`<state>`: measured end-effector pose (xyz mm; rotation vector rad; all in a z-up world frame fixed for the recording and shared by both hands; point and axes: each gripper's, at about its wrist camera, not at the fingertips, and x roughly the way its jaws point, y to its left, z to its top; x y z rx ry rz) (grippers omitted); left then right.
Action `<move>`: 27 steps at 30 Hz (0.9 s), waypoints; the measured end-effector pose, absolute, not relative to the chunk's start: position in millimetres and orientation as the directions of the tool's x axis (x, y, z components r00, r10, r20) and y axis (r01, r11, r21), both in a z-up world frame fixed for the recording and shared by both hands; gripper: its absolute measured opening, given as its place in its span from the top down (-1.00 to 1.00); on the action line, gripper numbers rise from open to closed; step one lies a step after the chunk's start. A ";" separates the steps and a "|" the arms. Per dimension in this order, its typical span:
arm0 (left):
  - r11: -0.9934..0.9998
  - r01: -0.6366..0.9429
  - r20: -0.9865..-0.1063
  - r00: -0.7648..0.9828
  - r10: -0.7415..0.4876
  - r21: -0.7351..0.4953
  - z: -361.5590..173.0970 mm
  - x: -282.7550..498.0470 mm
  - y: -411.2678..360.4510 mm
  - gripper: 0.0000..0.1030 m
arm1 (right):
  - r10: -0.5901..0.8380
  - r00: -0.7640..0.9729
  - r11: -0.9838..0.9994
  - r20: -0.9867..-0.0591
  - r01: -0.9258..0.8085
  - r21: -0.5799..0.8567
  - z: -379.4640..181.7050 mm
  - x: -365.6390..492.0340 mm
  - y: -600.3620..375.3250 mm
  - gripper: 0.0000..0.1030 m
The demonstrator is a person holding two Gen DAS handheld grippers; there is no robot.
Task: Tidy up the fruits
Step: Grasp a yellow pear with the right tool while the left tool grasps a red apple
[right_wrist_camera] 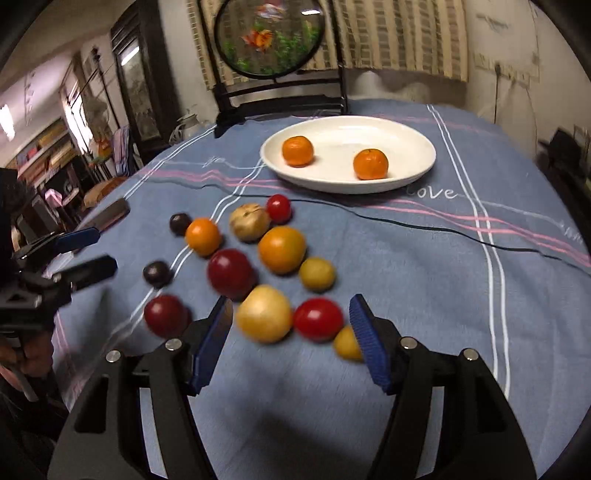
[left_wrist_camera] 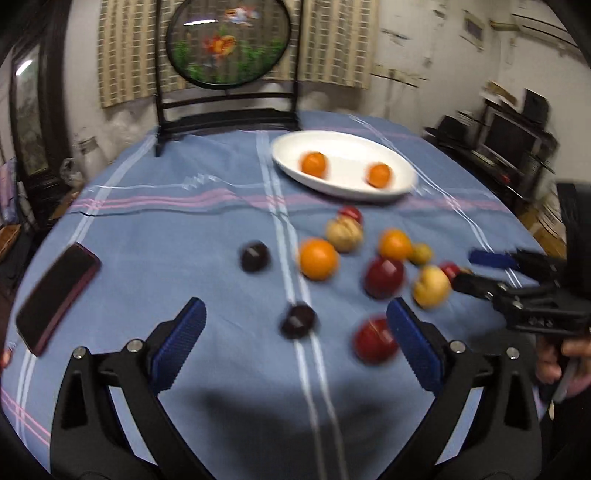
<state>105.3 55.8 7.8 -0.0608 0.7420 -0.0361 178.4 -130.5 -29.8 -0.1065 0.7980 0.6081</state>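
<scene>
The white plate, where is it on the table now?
In both wrist views the white plate sits at the far side of the blue tablecloth, beyond the loose fruit and in front of the round goldfish screen. Two oranges lie in it.

plate (left_wrist_camera: 343,147): two oranges (left_wrist_camera: 314,164) | tablecloth (left_wrist_camera: 166,240): loose fruit, blurred

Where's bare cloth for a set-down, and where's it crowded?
Free: the cloth between the phone and the dark plums, and right of the white plate past the stripes. The plate also has room beside its two oranges. Crowded: the fruit cluster ahead of both open grippers.
</scene>
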 end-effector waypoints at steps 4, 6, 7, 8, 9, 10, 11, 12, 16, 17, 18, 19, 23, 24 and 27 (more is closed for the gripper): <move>0.996 0.084 -0.663 0.743 -0.089 -0.039 -5.2 92.5 37.4 -0.94 | 0.462 0.528 0.798 -0.713 -0.598 0.075 -34.3 161.8 -113.5 -0.19; 0.994 0.109 -0.660 0.745 -0.097 -0.023 -9.4 92.3 30.2 -0.94 | 0.455 0.526 0.790 -0.719 -0.610 0.054 -36.0 161.0 -108.2 -0.16; 0.993 0.117 -0.659 0.746 -0.100 -0.019 -11.8 90.1 28.4 -0.94 | 0.455 0.527 0.784 -0.717 -0.619 0.042 -35.6 160.6 -105.0 -0.16; 0.992 0.123 -0.659 0.745 -0.104 -0.018 -13.5 90.8 28.1 -0.94 | 0.454 0.529 0.778 -0.717 -0.627 0.031 -35.8 159.6 -102.9 -0.16; 0.992 0.128 -0.661 0.743 -0.108 -0.018 -15.5 91.6 27.4 -0.94 | 0.449 0.533 0.773 -0.717 -0.634 0.013 -36.1 160.0 -101.3 -0.16; 0.992 0.129 -0.659 0.744 -0.107 -0.016 -16.9 89.0 28.6 -0.94 | 0.435 0.541 0.766 -0.720 -0.642 -0.020 -36.2 161.9 -97.1 -0.16; 0.991 0.133 -0.653 0.749 -0.113 -0.018 -16.3 88.2 29.1 -0.94 | 0.423 0.545 0.761 -0.724 -0.647 -0.042 -36.9 163.7 -94.3 -0.16; 0.988 0.150 -0.651 0.748 -0.131 -0.027 -16.7 88.2 29.7 -0.94 | 0.416 0.545 0.752 -0.728 -0.656 -0.061 -37.2 165.8 -91.6 -0.15; 0.985 0.164 -0.665 0.731 -0.154 -0.047 -19.1 89.9 28.8 -0.94 | 0.403 0.541 0.688 -0.738 -0.711 -0.146 -42.7 171.0 -77.4 -0.15; 0.985 0.165 -0.666 0.730 -0.156 -0.050 -19.3 89.9 29.0 -0.94 | 0.400 0.537 0.671 -0.743 -0.723 -0.162 -45.5 172.4 -75.0 -0.14; 0.985 0.165 -0.665 0.730 -0.160 -0.055 -19.3 90.0 29.8 -0.94 | 0.397 0.532 0.657 -0.748 -0.733 -0.173 -48.1 173.9 -71.8 -0.12; 0.984 0.168 -0.662 0.730 -0.167 -0.062 -19.1 89.8 30.6 -0.94 | 0.390 0.519 0.646 -0.760 -0.743 -0.176 -51.7 176.2 -69.0 -0.11; 0.980 0.180 -0.666 0.722 -0.188 -0.082 -19.9 92.3 31.2 -0.94 | 0.374 0.520 0.645 -0.768 -0.741 -0.187 -54.4 180.3 -68.3 0.01; 0.980 0.180 -0.671 0.718 -0.188 -0.082 -20.3 93.3 30.8 -0.94 | 0.368 0.522 0.648 -0.770 -0.737 -0.189 -54.9 182.1 -68.9 0.04; 0.980 0.183 -0.679 0.710 -0.189 -0.081 -21.4 95.7 29.7 -0.94 | 0.352 0.532 0.614 -0.770 -0.752 -0.239 -58.4 181.0 -64.8 0.04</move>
